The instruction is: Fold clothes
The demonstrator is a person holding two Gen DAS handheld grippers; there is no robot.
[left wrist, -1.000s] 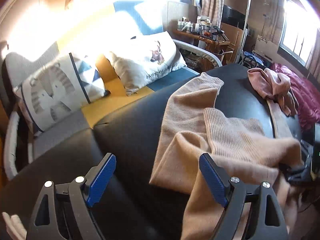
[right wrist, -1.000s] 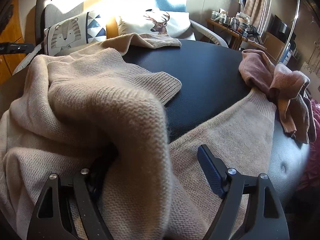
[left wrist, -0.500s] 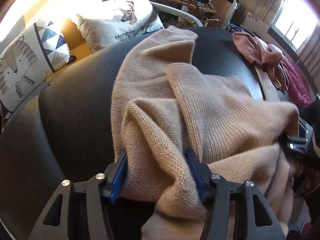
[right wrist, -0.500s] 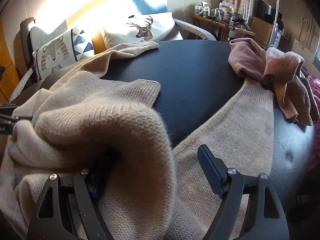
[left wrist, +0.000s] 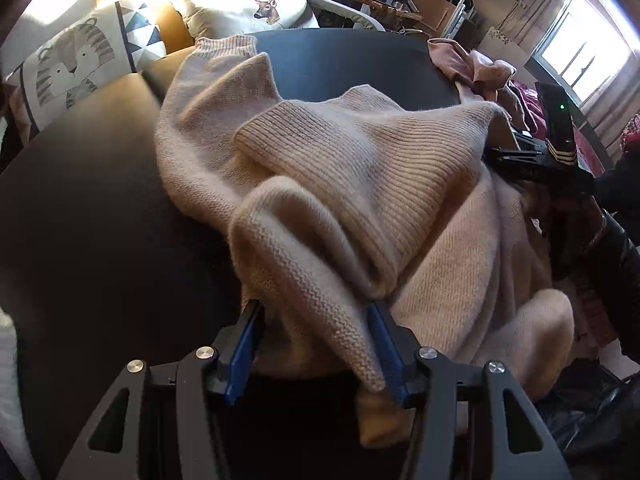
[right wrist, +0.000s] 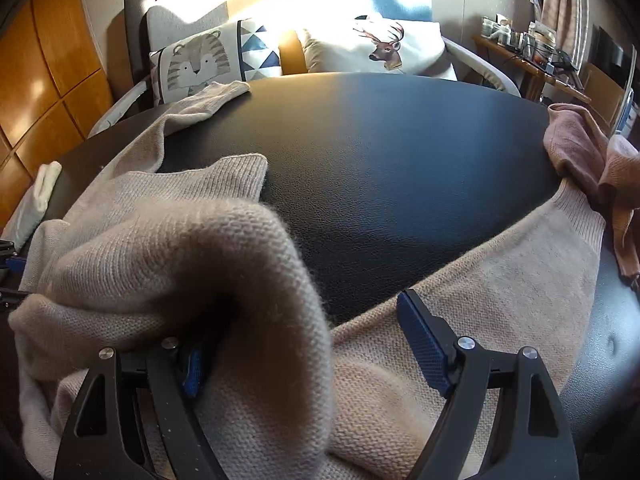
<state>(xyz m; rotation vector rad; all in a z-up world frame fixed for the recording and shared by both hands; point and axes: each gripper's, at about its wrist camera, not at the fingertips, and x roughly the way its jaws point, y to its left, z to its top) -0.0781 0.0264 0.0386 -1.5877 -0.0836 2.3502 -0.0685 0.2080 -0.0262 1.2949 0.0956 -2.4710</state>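
— Where's the sweater (left wrist: 360, 168) sitting right now?

— Bunched on the black padded table (right wrist: 400, 152), most of it heaped toward my near edge, one sleeve (right wrist: 208, 100) trailing off toward the tiger cushion (right wrist: 196, 64). A pink garment (right wrist: 580, 148) lies crumpled at the far right, apart from the job.

— And your claws?

— My left gripper (left wrist: 316, 344) is pinching a thick fold of the knit — both blue pads press into it. My right gripper (right wrist: 316, 344) stands spread wide; a hump of sweater drapes over its left finger, but the right pad (right wrist: 424, 344) is bare, so nothing is clamped there.

— How will it handle?

— Soft, limp and fuzzy, I'd judge. It will sag and stretch instead of holding a line, and a bulky pinch may slip. I'd rather take the ribbed hem (right wrist: 576, 216) or the shoulder seams — single layers, firmer edges — and lift both sides evenly.
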